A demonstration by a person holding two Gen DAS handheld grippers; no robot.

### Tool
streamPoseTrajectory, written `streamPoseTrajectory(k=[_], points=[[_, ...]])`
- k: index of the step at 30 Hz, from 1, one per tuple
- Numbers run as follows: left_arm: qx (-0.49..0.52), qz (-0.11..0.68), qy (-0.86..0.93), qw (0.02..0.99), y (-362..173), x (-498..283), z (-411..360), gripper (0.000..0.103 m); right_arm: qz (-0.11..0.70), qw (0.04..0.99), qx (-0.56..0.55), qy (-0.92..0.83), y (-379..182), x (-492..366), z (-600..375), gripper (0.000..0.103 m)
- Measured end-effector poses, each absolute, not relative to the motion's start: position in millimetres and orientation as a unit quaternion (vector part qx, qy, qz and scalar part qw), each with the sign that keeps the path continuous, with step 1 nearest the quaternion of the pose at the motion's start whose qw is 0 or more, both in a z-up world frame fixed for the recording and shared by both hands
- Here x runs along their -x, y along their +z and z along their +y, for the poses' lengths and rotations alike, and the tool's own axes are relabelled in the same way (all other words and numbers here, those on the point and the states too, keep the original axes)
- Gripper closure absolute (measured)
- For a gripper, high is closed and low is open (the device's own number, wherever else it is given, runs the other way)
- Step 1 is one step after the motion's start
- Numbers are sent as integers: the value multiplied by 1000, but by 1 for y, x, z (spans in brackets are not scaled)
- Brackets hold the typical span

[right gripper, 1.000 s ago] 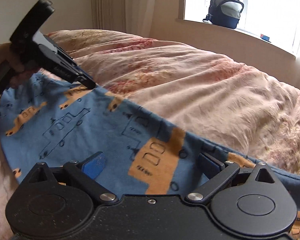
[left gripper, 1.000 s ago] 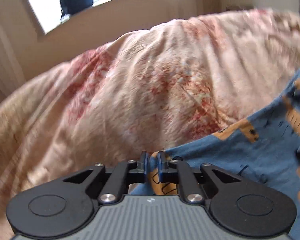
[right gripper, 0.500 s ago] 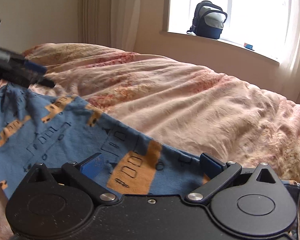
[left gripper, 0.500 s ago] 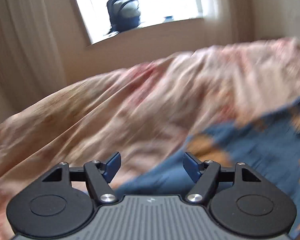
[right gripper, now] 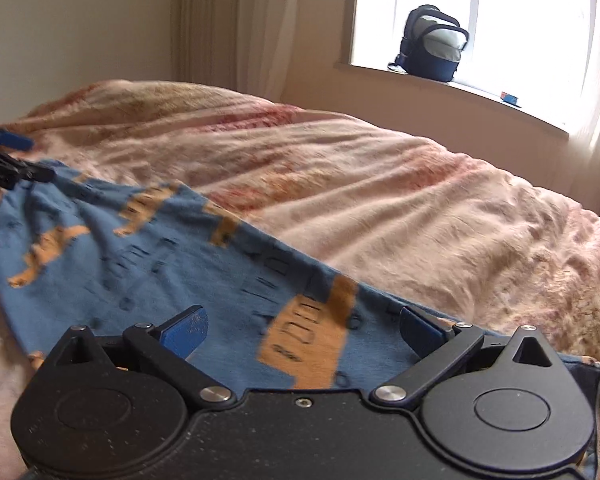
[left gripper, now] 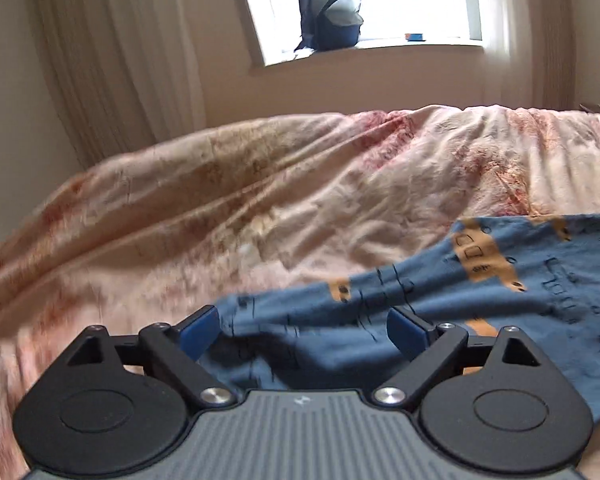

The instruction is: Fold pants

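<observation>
Two hand-held grippers released over blue pants on a bed

Both stand with jaws spread wide and pads pressing on nothing: the left hand-held gripper (left gripper: 303,330), whose jaws have just been opening, hovers over the near edge of the pants (left gripper: 500,300), cloth lying below the gap but ungripped; the right hand-held gripper (right gripper: 303,330) hangs likewise above the fabric. The pants, blue with orange vehicle prints, lie spread flat on the pink-and-cream duvet (right gripper: 380,184) of the bed. A dark backpack (right gripper: 432,50) sits on the windowsill behind, beside pale curtains (left gripper: 112,60)
</observation>
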State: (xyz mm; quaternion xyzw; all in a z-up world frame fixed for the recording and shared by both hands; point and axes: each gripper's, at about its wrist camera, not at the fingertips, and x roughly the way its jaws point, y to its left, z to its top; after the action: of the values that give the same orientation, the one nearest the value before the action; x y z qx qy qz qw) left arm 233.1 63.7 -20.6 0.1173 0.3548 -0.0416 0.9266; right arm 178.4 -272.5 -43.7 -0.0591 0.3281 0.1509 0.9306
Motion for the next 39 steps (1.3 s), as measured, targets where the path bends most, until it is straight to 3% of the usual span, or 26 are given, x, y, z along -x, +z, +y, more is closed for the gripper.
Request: streamPoseTrajectory(k=[2,7,11,16,20,27,35,39], points=[[-89,373,-35,923,-22,-221,69,9,329,926,73,171,-40,-170,-263,1],[-149,453,58,877,-56,-218,75,5,384,892,153,181,-62,-167,-238,1],[-70,456,75,884,-35,-210,86,4,369,909,108,163,-47,-164,-256,1],[-95,447,50,888,-15,-204,54,1,359,917,100,144,-30,-159,-276,1],[-82,437,-17,896,4,-218,-4,0,364,922,100,91,-24,-159,-309,1],[-71,424,-167,888,19,-252,-154,0,340,940,-36,19,-3,-133,-426,1],[-197,350,-359,842,-10,-258,-335,0,319,940,-107,54,-30,-70,-518,1],[-252,356,-392,810,-41,-264,-395,0,312,929,-192,55,-53,-61,-542,13]])
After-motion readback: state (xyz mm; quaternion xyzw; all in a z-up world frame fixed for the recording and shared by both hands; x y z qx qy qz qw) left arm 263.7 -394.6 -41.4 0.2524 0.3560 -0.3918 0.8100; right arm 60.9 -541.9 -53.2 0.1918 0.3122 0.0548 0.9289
